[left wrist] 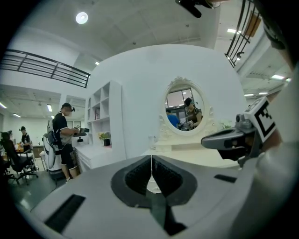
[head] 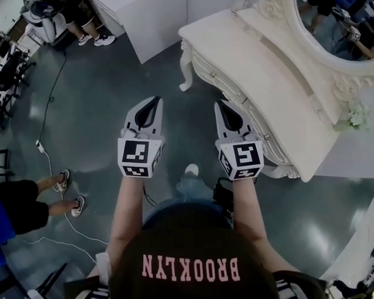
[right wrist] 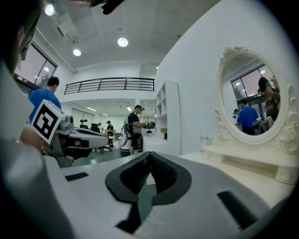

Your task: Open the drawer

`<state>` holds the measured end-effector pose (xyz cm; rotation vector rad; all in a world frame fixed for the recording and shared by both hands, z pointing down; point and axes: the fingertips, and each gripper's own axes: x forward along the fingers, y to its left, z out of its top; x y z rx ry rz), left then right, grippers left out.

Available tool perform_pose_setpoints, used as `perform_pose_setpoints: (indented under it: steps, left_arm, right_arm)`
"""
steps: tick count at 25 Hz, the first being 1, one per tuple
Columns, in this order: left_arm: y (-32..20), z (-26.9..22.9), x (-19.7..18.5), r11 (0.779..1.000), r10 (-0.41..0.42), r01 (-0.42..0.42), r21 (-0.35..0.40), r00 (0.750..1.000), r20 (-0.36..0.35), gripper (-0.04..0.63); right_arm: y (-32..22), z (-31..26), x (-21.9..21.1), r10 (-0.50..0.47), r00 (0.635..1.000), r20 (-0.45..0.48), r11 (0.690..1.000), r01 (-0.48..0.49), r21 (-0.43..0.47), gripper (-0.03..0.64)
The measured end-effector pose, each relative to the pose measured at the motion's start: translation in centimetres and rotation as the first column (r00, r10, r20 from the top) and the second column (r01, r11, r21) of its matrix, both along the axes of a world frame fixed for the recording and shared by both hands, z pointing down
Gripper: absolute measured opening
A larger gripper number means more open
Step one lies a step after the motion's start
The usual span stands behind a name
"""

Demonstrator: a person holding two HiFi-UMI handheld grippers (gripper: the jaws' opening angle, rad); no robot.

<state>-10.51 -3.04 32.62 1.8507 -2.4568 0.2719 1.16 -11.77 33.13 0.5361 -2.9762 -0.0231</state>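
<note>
A cream carved vanity table with an oval mirror stands at the upper right of the head view. Its drawer fronts with small knobs run along the side facing me, and they look closed. My left gripper is shut and hangs over the floor, left of the table. My right gripper is also shut, its tips close to the drawer fronts without touching them. In the left gripper view the jaws meet on nothing, with the mirror beyond. The right gripper view shows the jaws empty too.
White cabinets stand behind the table. People stand at the upper left, and a person's feet show at the left. Cables trail over the grey floor. A small plant sits on the tabletop.
</note>
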Motion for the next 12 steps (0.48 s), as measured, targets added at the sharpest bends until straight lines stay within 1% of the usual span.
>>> perform_pose_setpoints:
  steps: [5,12]
  left_arm:
    - [-3.9,1.1,-2.0,0.998,0.04,-0.04,-0.042,0.999,-0.001,0.006]
    - [-7.0,2.3,-2.7,0.992,0.099,-0.1,-0.073,0.995,-0.016,0.006]
  right_arm:
    - [-3.7,0.9,-1.6,0.041,0.999,-0.009,0.999,-0.042,-0.027,-0.003]
    - [-6.3,2.4,-2.3,0.089,0.995,-0.038,0.994,-0.091,-0.057,-0.003]
